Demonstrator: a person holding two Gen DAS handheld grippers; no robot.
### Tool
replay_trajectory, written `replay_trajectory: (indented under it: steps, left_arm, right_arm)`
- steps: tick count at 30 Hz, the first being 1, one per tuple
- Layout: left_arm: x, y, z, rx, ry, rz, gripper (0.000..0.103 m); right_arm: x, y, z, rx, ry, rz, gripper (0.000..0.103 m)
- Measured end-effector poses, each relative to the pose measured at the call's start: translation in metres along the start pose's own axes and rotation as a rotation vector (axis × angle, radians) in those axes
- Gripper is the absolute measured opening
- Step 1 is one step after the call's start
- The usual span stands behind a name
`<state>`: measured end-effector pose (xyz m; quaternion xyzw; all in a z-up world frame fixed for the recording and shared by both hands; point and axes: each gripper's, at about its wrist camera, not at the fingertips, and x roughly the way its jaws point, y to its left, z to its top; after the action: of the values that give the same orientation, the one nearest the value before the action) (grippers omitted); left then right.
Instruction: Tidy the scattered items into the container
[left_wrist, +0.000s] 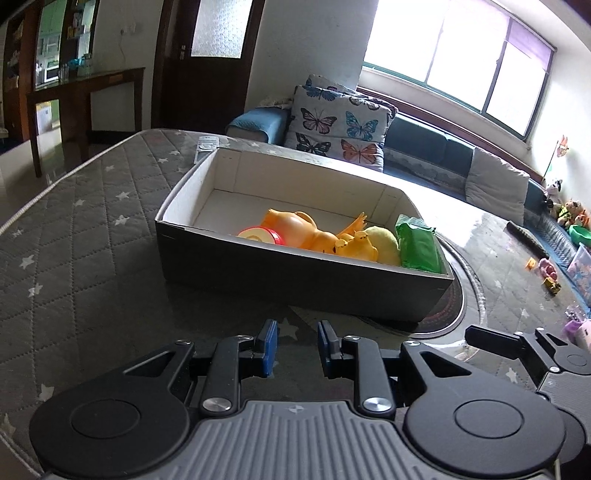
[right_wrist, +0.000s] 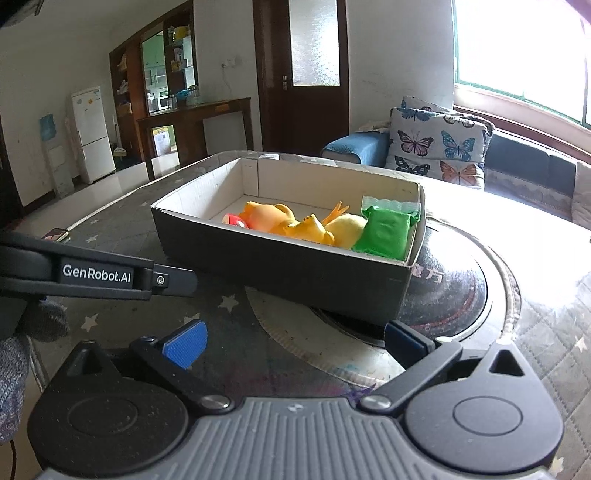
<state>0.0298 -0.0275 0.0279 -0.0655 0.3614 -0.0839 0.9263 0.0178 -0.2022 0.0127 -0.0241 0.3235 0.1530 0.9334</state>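
My left tongs (left_wrist: 295, 347): matte black linkage arms, silver pivot screws, blue ribbed pads (left_wrist: 267, 345), grey ridged housing with round black caps. My right tongs (right_wrist: 295, 341): same build, blue textured pads (right_wrist: 184, 345); white "GenRobot.AI" lettering marks the left unit's black side.

Centre frame: dark open cardboard box (left_wrist: 295, 284) contains orange rubber duck toy (left_wrist: 295, 230) and green crinkled packet (left_wrist: 419, 245); left gripper (left_wrist: 297, 349), lower centre, jaws parted, empty.

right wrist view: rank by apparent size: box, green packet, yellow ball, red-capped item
1. box
2. green packet
3. yellow ball, partly hidden, so its place against the packet is unsure
4. red-capped item, mostly hidden behind the box wall
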Motion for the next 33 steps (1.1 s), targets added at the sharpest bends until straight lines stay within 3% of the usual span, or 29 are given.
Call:
replay_trajectory:
  steps: [17, 33]
  left_arm:
    - [0.005, -0.003, -0.006, 0.055, 0.011, 0.093, 0.030]
    - [0.008, -0.004, -0.007, 0.080, 0.012, 0.108, 0.030]
  right_arm:
    - [0.001, -0.001, -0.009, 0.038, 0.007, -0.011, 0.103]
    - [0.002, -0.002, -0.009, 0.058, 0.001, -0.017, 0.103]
